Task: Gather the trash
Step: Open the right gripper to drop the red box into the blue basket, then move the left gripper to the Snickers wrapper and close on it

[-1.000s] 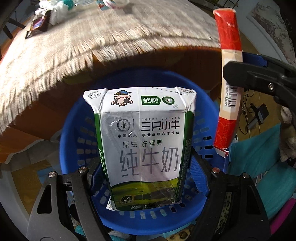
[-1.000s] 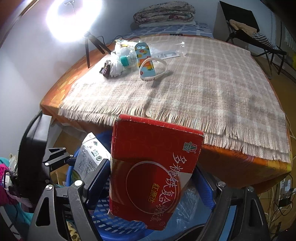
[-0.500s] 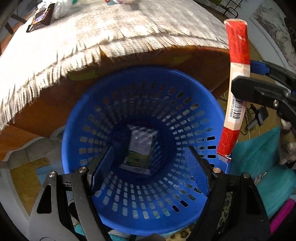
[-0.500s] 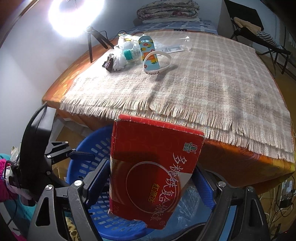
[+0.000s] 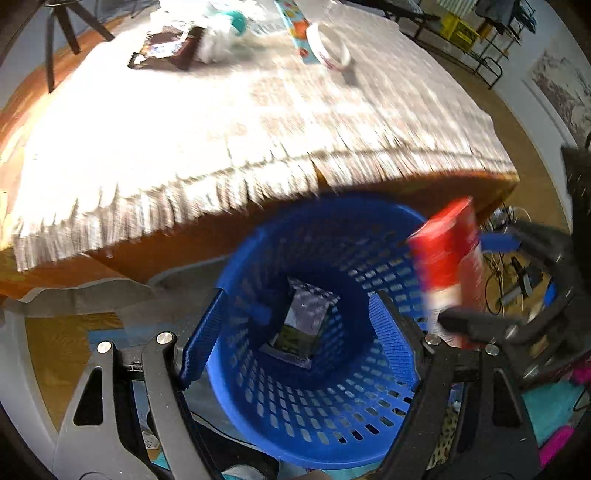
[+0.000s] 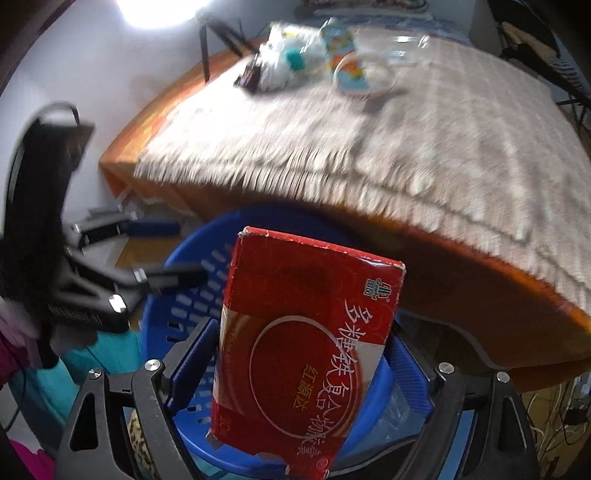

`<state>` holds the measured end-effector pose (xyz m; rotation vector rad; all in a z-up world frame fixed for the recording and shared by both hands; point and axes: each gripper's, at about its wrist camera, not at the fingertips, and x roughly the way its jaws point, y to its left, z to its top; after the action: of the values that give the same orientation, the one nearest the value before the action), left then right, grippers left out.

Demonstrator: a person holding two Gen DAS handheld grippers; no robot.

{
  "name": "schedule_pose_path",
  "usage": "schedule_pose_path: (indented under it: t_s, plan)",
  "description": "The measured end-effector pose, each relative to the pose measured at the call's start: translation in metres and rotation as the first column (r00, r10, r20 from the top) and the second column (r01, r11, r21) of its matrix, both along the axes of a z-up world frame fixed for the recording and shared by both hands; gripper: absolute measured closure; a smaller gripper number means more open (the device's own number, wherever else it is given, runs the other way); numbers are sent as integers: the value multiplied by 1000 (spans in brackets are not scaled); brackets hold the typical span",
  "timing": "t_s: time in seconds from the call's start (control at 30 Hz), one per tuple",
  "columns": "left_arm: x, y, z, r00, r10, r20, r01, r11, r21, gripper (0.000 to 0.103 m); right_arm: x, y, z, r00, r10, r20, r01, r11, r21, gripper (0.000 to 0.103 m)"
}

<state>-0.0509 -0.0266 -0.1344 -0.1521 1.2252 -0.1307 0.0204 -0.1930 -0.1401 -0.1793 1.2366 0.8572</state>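
Observation:
A blue plastic basket (image 5: pixel 332 210) stands on the floor beside the table. A white and green milk carton (image 5: pixel 306 325) lies at its bottom. My left gripper (image 5: pixel 299 295) hangs above the basket mouth, open, with nothing between its blue pads. My right gripper (image 6: pixel 303 325) is shut on a red cardboard box (image 6: pixel 310 332), held upright over the basket (image 6: pixel 177 317). In the left wrist view the red box (image 5: pixel 447 266) hangs just above the basket's right rim. The left gripper (image 6: pixel 155 254) shows at the left of the right wrist view, over the rim.
The table (image 6: pixel 461 266) with a fringed checked cloth (image 5: pixel 221 140) overhangs the basket's far side. At its far end lie a dark wrapper (image 5: pixel 166 51), crumpled white plastic (image 5: pixel 218 33), a colourful carton (image 5: pixel 295 26) and a white ring (image 5: pixel 328 48). Teal and pink cloth lies on the floor.
The milk carton left my left gripper and fell to the basket's bottom. The left gripper then drew back and up. The right gripper sank toward the basket with the red box.

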Motion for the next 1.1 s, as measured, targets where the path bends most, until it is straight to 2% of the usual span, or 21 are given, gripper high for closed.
schedule_pose_path:
  t_s: [0.2,0.5,0.63,0.87,1.1]
  plan:
    - [4,10,10,999,22,26,-22,1000,0,22,-3,6,-10,1000,18,-21,-19,999,-27,10]
    - [21,21,33,994,52,93,-53,999,9,22,9,4,-1,1000,-27,9,27,1000,1,10]
    - [32,34,45,987,94,134,-94,996,-9,22,18,5,14,996,-51,74,49,998,26,10]
    - [65,63,68,972,172,158,-170,985,-23,22,45,10,43,973,-97,211,82,994,77,10]
    - [106,103,80,944,301,133,-290,952,-97,22,81,30,56,958,-82,274,68,996,63,10]
